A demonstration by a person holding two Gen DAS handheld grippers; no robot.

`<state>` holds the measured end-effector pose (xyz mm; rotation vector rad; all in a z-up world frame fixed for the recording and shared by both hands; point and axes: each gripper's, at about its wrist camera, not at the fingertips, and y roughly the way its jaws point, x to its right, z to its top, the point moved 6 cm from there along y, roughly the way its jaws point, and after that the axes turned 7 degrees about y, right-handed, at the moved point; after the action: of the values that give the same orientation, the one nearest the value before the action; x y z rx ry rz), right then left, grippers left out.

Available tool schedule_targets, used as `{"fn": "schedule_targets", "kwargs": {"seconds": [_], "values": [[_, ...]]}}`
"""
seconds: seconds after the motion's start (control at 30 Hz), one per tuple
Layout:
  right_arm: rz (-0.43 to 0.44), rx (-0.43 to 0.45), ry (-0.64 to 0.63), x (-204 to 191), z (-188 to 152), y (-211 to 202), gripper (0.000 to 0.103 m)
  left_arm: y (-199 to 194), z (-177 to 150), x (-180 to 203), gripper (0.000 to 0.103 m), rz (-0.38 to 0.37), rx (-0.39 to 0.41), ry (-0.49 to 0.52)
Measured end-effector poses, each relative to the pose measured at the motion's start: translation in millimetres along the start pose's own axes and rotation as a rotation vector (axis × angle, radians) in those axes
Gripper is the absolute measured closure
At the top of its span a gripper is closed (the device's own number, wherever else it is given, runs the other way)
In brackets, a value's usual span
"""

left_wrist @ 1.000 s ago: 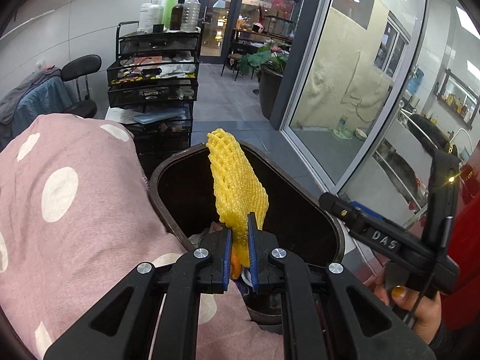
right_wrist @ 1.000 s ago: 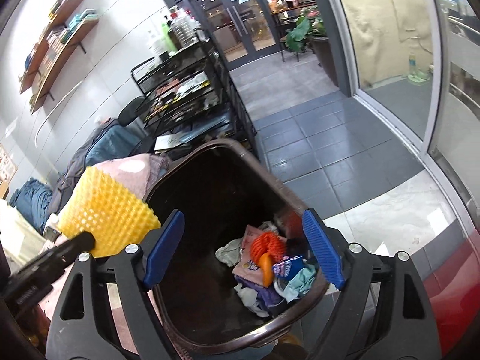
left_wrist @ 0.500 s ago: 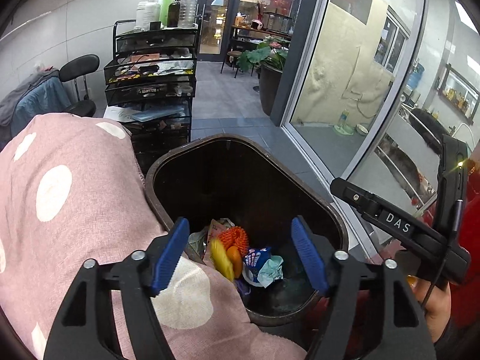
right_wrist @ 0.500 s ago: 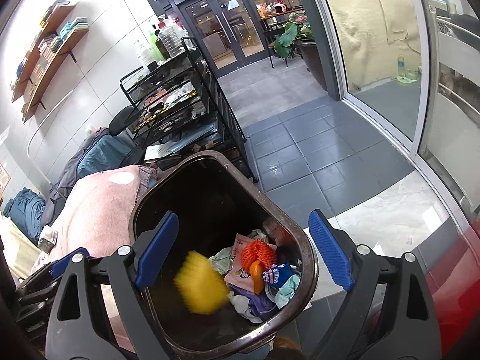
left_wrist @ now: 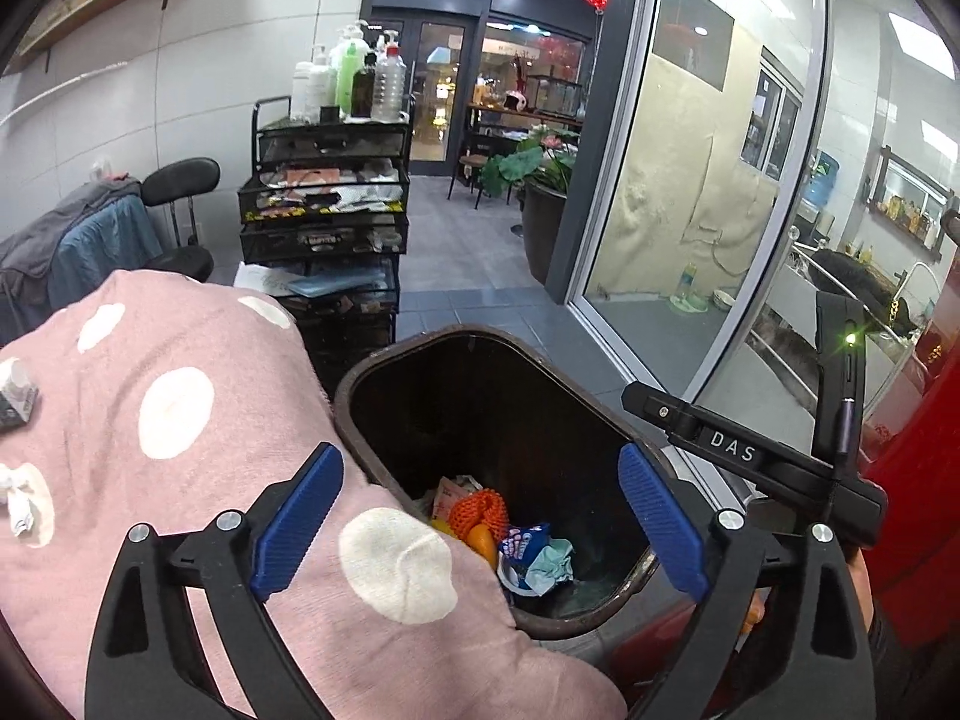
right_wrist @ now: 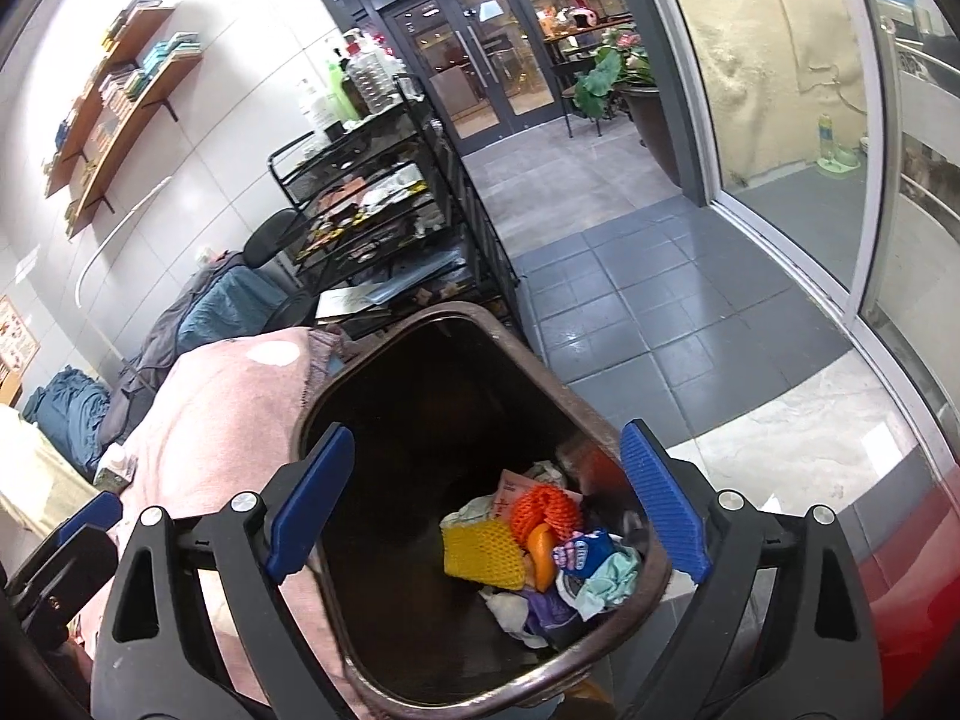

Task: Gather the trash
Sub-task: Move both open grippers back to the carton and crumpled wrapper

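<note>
Both tilted down over the brown bin. Left gripper jaws just opened wide, empty. Right gripper wide, empty. Yellow foam net lying flat among bin trash, axis unclear.

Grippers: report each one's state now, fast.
Left gripper: open, jaws just opened, nothing between them; yellow foam net lies in the trash bin.
Right gripper: open, empty, over the bin.
</note>
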<state>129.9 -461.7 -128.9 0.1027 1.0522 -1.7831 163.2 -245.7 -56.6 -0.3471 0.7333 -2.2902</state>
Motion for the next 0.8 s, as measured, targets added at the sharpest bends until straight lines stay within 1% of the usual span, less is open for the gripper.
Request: {"fn": "schedule_targets", "kwargs": {"seconds": [0.1, 0.33, 0.5, 0.63, 0.8], "values": [[0.029, 0.001, -0.031, -14.4, -2.1, -1.2, 0.014, -14.0, -3.9, -10.4, 0.009, 0.032, 0.018, -0.004], [0.102, -0.015, -0.116, -54.9, -11.7, -1.6, 0.013, -39.3, -17.3, -43.1, 0.008, 0.115, 0.03, -0.048], [0.174, -0.041, -0.192, -96.0, -23.5, -0.8, 0.013, -52.9, -33.3, -77.7, 0.008, 0.177, 0.02, -0.117], [0.235, -0.076, -0.254, -130.8, -34.9, 1.6, 0.013, -64.0, -52.7, -108.2, 0.008, 0.233, -0.001, -0.179], [0.302, -0.116, -0.335, -175.8, -51.2, 1.7, 0.013, -82.9, -74.7, -149.5, 0.008, 0.323, -0.015, -0.257]]}}
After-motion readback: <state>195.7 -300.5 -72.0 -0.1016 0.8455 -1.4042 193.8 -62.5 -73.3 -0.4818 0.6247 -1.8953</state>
